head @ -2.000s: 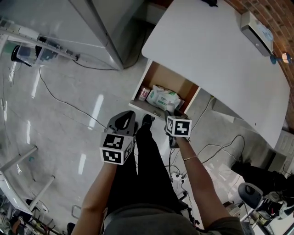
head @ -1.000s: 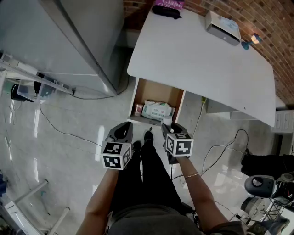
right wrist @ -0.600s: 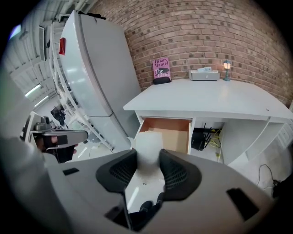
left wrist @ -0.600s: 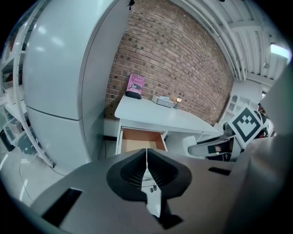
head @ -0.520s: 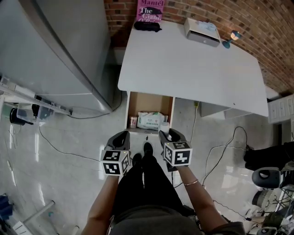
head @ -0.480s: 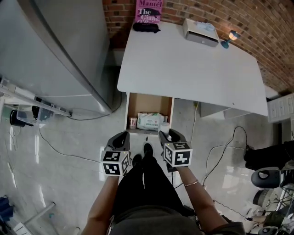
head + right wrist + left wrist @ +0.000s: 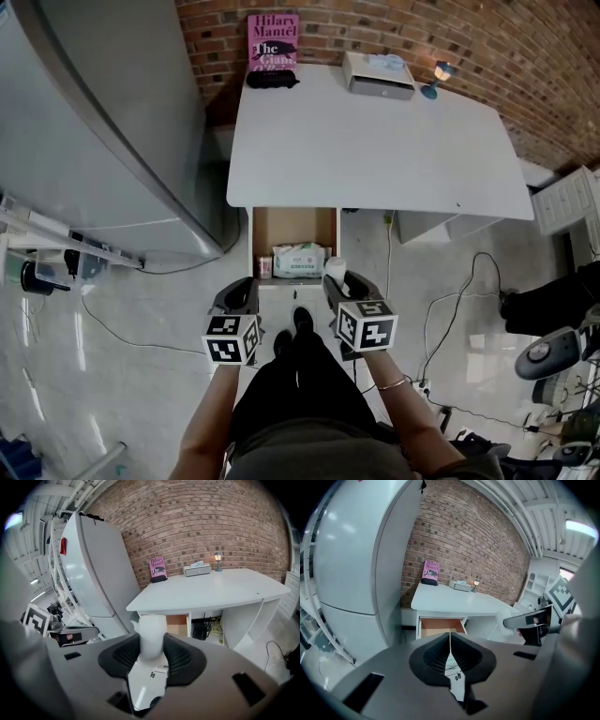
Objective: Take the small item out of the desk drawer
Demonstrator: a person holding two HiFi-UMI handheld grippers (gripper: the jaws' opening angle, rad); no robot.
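R tongs [image 7: 151,644] clamped on the small item [image 7: 150,623], which is up in front of me, outside the drawer [image 7: 292,225]. L tongs [image 7: 450,649] closed, empty. Item prob light, rigid, smooth, so could slip; grip mid-body. Looks: small white rounded cyl. Wipes pack [image 7: 300,260] in drawer under white surface [image 7: 375,141].

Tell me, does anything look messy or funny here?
Nothing is spilled or broken. The brown wooden drawer under the white desk stands open, with a soft white packet inside. The right tongs grip a small white rounded item. Loose black cables lie across the shiny floor.
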